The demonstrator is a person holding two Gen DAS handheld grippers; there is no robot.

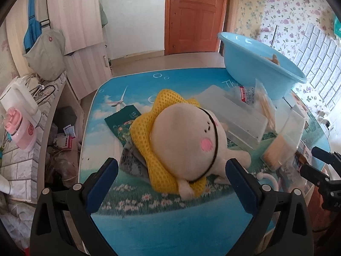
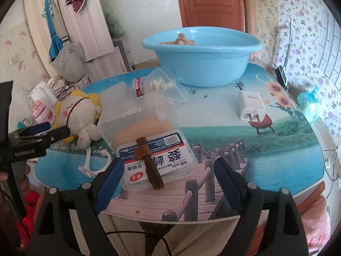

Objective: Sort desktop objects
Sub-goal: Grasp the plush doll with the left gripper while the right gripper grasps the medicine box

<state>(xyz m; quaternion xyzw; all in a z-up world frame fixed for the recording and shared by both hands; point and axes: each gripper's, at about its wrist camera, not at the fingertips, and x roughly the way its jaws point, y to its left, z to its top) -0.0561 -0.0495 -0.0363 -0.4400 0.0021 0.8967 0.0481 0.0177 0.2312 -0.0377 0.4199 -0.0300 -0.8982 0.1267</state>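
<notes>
My left hand-held gripper [image 1: 171,171] is wide apart around the plush doll [image 1: 187,136]; my right hand-held gripper [image 2: 168,170] gapes near the floss box [image 2: 157,160].

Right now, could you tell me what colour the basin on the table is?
Light blue; the basin shows best in the right wrist view.

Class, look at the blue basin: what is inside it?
Inside the blue basin, a small brown teddy bear shows above the rim. The basin's wall hides its floor, so anything lower is unseen.
</notes>
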